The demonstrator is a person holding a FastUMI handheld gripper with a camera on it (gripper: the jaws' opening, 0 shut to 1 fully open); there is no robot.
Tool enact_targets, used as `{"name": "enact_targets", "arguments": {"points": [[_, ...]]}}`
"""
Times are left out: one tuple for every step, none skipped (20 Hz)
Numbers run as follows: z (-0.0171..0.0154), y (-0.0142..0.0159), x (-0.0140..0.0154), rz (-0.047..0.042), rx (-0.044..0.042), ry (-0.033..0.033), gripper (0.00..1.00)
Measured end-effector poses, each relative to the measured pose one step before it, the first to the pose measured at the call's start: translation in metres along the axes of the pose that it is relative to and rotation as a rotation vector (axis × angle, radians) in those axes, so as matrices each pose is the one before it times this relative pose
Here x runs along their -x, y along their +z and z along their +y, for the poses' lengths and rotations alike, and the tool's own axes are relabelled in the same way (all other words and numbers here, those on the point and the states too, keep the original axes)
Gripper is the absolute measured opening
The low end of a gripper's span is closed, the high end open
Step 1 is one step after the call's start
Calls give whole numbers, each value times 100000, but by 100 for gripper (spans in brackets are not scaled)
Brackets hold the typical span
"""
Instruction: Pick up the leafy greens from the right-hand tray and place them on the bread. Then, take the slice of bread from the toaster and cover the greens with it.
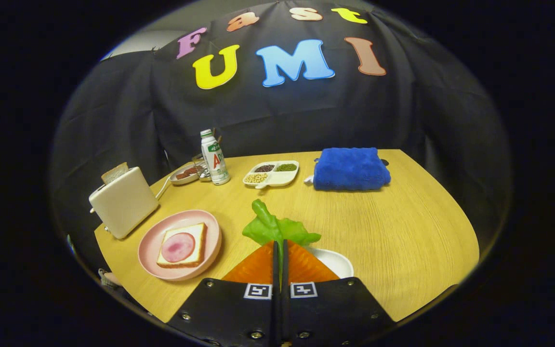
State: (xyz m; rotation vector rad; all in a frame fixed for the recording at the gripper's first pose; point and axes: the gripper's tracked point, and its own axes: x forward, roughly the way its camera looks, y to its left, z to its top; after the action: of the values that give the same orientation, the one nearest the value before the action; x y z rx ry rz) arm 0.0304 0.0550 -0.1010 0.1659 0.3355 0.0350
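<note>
My gripper (280,246) is shut on the leafy greens (277,227), and the green leaf sticks up from between the fingertips, held above the table. A white tray (335,262) lies partly hidden under the right finger. To the left of the fingers a pink plate (154,241) carries a slice of bread (199,243) topped with a round of ham (178,246). Further left stands a cream toaster (124,202) with a slice of bread (115,172) poking out of its slot.
Beyond the greens on the round wooden table (403,231): a white bottle (215,157), a small dish (186,174) with dark food, a divided white tray (272,174) of beans, and a folded blue towel (350,168).
</note>
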Motion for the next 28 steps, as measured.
{"name": "enact_targets", "arguments": {"points": [[1285, 398, -96, -1082, 988, 2076, 0], [1251, 351, -242, -769, 1858, 1982, 0], [1350, 269, -325, -383, 2248, 1971, 0], [1492, 205, -459, -77, 2246, 2537, 0], [1457, 60, -564, 189, 1651, 2414, 0], [1278, -42, -660, 769, 1163, 2534, 0], [1155, -166, -656, 844, 841, 2238, 0], [953, -78, -687, 825, 615, 1766, 0], [796, -195, -725, 882, 363, 1516, 0], [807, -381, -730, 1362, 205, 1700, 0], [741, -392, -596, 1576, -17, 1732, 0], [647, -348, -504, 1627, 469, 1321, 0], [384, -222, -479, 624, 249, 551, 0], [552, -303, -478, 1337, 38, 1155, 0], [698, -610, -468, 1840, 60, 1414, 0], [710, -445, -360, 1621, -194, 1765, 0], [563, -397, -421, 1287, 39, 1149, 0], [350, -378, -287, 1689, 937, 428, 0], [149, -328, -325, 1042, 934, -75, 0], [-48, -215, -386, 667, 1260, -1460, 0], [-145, -16, -60, 233, 940, -1257, 0], [18, 152, -43, -539, 579, -1281, 0], [317, 100, -77, -260, -244, 425, 4], [-9, 71, 8, -159, -193, -707, 12], [204, 98, 98, -368, 21, 22, 15], [48, 146, 67, -813, 821, -782, 29], [-61, 232, 14, -1228, 1470, -1245, 46], [-93, 405, 172, -1449, 1546, -1362, 73]]}}
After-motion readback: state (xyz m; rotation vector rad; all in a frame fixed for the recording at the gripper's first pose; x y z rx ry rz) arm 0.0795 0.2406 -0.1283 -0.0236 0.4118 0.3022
